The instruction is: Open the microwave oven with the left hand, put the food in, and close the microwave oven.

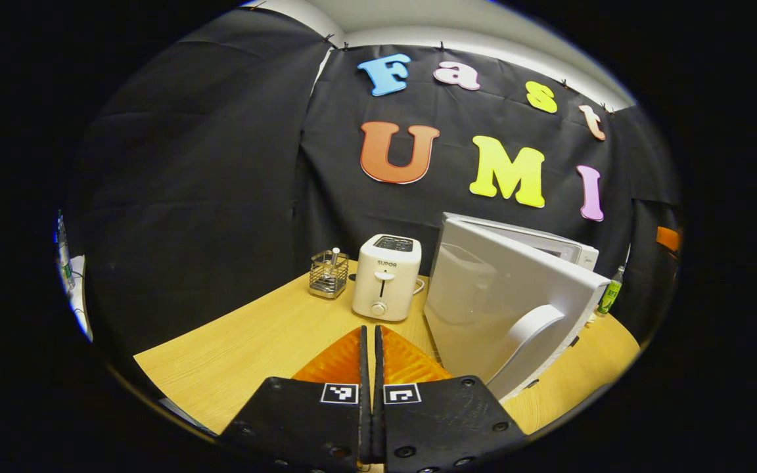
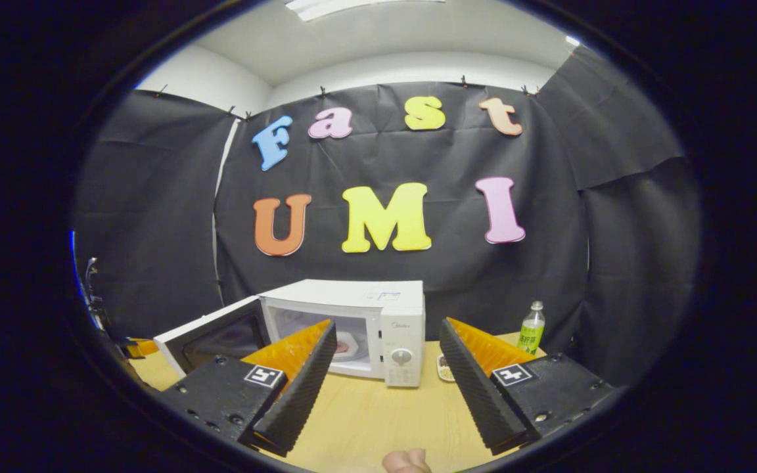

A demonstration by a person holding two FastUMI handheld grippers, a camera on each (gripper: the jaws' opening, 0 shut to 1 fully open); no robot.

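The white microwave [image 2: 378, 309] stands on the wooden table with its door [image 2: 211, 341] swung open to the left. Inside the cavity sits a pale dish [image 2: 347, 346] with something pinkish on it. My right gripper [image 2: 388, 325] is open, well in front of the oven, with nothing between its fingers. In the left gripper view the open door [image 1: 483, 295] stands close on the right, its curved handle [image 1: 529, 341] facing me. My left gripper [image 1: 372, 332] is shut on nothing, just left of the door's lower edge.
A white toaster [image 1: 386, 276] and a wire basket [image 1: 328, 274] stand at the back of the table [image 1: 253, 341]. A green bottle [image 2: 531, 328] and a small dish [image 2: 445, 368] are right of the microwave. A fingertip [image 2: 408, 462] shows at the bottom edge.
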